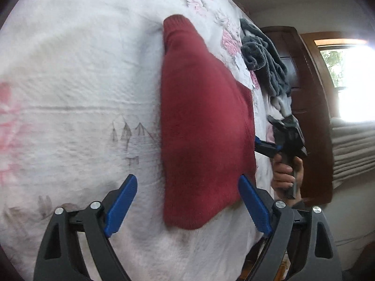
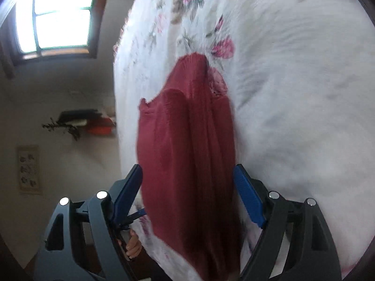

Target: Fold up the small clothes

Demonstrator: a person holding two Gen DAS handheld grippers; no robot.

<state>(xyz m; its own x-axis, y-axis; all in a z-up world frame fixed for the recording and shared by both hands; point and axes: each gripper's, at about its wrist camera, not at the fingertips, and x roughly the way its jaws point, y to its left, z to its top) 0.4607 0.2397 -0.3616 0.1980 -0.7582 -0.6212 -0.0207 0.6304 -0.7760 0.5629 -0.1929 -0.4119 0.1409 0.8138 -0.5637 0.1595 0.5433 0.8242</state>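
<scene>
Left wrist view: the left gripper [image 1: 187, 201] has its two blue-padded fingers [image 1: 121, 206] spread wide apart, clamped on nothing. Ahead of them, a dark red knitted garment [image 1: 201, 121] lies flat on a white quilted bedspread with pink flowers [image 1: 77, 75]. Its lower edge reaches in between the fingertips, nearer the right-hand pad, and its narrow ribbed end points away from the gripper. Beyond the garment's far right edge sits a crumpled grey fleece cloth [image 1: 264, 58]. To the right, past the garment's side edge, a person's hand [image 1: 284, 175] grips the handle of the right gripper [image 1: 264, 148], whose blue tips sit at the garment's edge; whether they touch it is unclear here. Behind it stands dark brown wooden furniture [image 1: 304, 89].

Right wrist view: the right gripper [image 2: 187, 194] also has its fingers wide apart, with the red garment [image 2: 187, 152] running between them and on ahead over the bedspread [image 2: 293, 93], bunched in long ridges. It is blurred, and the pads do not press it. Left of the left-hand finger, fingers of the other hand [image 2: 133, 245] hold a gripper handle. Far to the left is a bright window [image 2: 61, 14].
</scene>
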